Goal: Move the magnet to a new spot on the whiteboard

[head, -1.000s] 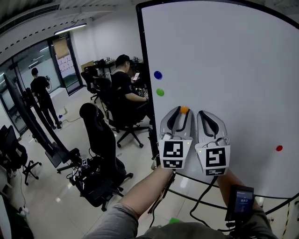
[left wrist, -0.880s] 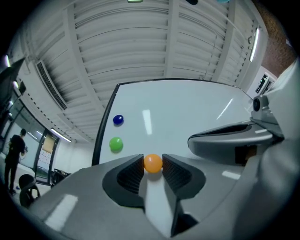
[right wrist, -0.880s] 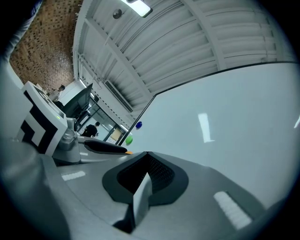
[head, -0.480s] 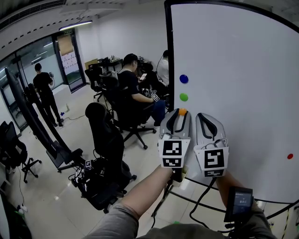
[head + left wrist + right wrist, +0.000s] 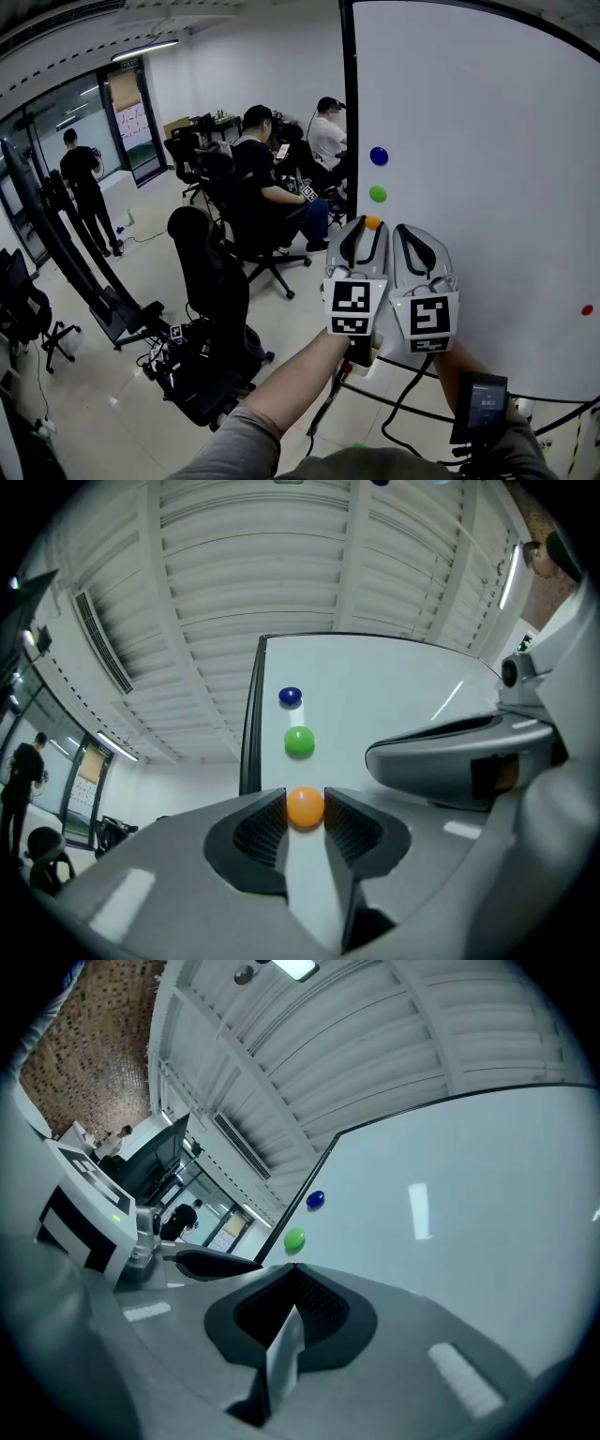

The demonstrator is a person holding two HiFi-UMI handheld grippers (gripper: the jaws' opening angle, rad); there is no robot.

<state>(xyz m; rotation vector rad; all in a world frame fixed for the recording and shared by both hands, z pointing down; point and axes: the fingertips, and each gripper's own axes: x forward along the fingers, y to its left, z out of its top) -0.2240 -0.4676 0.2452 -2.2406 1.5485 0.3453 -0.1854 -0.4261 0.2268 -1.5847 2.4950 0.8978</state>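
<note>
Big whiteboard (image 5: 487,141) fills the right side of the head view, black frame, standing in an open office. Off to the left there are black office chairs (image 5: 202,272), a couple of people seated at desks and one person standing by a glass door (image 5: 127,117). That door has paper sheets on it, but the print is way too small to read.

Both forearms come up from the bottom of the head view, side by side, grippers tilted a bit upward at the board's lower left area. Each gripper has a cube with black-and-white square markers. A small screen device (image 5: 483,403) sits by the right wrist, and its text is unreadable too.

The left gripper (image 5: 367,229) is clamped on the orange magnet (image 5: 305,807), pads pressed on either side of it. The magnet sits right at the board near its left edge; can't tell if it's actually touching. The right gripper (image 5: 289,1274) has its jaws together, nothing in them, just beside the left one.

Green magnet (image 5: 378,194) is directly above the orange one, blue magnet (image 5: 379,156) above that. A red magnet (image 5: 587,309) is far over on the right.
</note>
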